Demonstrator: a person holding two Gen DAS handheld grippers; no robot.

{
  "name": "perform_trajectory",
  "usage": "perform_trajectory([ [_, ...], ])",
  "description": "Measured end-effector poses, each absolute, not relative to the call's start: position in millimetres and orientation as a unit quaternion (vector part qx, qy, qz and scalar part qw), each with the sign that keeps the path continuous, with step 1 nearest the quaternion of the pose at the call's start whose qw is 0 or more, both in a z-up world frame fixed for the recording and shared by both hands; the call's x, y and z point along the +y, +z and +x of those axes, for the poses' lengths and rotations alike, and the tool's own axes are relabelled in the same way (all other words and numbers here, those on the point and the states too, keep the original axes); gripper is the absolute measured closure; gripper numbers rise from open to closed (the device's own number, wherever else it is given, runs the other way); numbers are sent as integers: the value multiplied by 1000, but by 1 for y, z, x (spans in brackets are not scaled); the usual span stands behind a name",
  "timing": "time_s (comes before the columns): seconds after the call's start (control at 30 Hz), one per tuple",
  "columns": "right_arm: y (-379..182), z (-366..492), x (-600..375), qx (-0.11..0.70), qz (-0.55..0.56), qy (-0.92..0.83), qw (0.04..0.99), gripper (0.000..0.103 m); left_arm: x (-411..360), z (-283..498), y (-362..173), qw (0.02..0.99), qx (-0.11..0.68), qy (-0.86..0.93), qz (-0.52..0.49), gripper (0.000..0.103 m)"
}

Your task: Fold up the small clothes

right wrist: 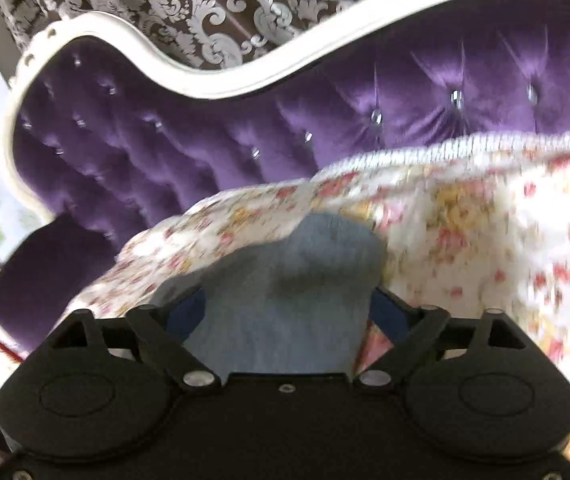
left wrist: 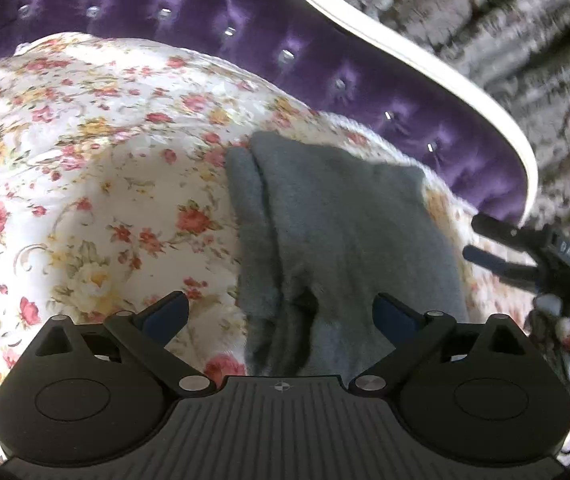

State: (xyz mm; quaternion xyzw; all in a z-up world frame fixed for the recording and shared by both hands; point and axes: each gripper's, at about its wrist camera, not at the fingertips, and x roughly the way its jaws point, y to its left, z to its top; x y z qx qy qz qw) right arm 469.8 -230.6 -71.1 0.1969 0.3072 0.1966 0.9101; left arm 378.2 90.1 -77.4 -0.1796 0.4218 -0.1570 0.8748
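While the floral bedspread [left wrist: 85, 168] lies rumpled under it, the grey garment [left wrist: 337, 232] rests partly folded near the purple headboard [left wrist: 245, 56]. Left tongs [left wrist: 281, 312] spread, right tongs [right wrist: 285, 308] spread, both straddling cloth: pinch edges squarely, smooth creases first.

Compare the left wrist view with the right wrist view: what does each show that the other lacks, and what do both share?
Only the left wrist view shows the right gripper from outside, at the picture's right edge, and the grey garment's full folded length.

Only the right wrist view shows the headboard's curved end and a bright area beyond it.

Both show the grey garment on the floral bedspread, the purple tufted headboard, patterned wallpaper, and open jaws.
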Motion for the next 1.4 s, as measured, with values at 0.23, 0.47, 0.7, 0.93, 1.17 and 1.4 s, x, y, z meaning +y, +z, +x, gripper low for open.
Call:
perform_trajectory([
  [0.23, -92, 468, -242, 331, 227, 215, 890, 10, 70, 384, -92, 864, 429, -187, -185, 4],
  [0.47, -115, 482, -233, 337, 277, 247, 865, 8, 56, 409, -100, 861, 419, -215, -192, 4],
  [0.7, -118, 491, -221, 324, 294, 260, 861, 10, 56, 415, -103, 851, 414, -238, -219, 59],
  [0.93, -105, 471, -217, 342, 266, 247, 867, 57, 61, 404, -98, 815, 441, -260, -272, 73],
  [1.17, -71, 418, -219, 365, 247, 223, 869, 58, 50, 346, -77, 790, 457, -299, -277, 73],
  [1.4, -79, 315, -229, 391, 253, 206, 861, 57, 36, 246, -74, 785, 465, -325, -249, 73],
])
